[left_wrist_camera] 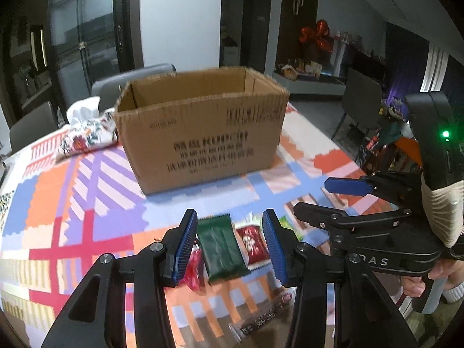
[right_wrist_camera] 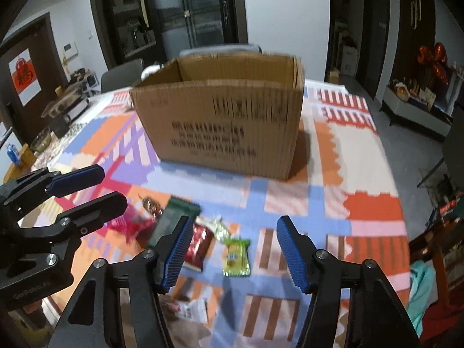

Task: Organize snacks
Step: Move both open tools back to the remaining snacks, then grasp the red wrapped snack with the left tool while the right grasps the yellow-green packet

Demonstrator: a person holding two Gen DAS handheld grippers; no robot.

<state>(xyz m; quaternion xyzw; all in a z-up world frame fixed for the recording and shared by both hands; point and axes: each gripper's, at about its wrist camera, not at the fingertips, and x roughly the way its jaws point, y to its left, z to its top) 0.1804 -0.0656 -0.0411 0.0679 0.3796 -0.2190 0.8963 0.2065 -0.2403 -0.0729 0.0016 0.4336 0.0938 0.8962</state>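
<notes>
Hovering part-open and empty, the left gripper (left_wrist_camera: 229, 243) frames the green pack (left_wrist_camera: 221, 250) on the bench (left_wrist_camera: 87, 203) before the box (left_wrist_camera: 200, 127). The right gripper (right_wrist_camera: 235, 249), also empty, frames the lime pack (right_wrist_camera: 236, 256). Both packs look light, crinkly and slippery; pinch across the flat middle.

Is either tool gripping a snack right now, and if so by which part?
Nothing is held. The left tool stands open above the dark green packet, pads apart from it. The right tool is open over the light green packet, not touching.
</notes>
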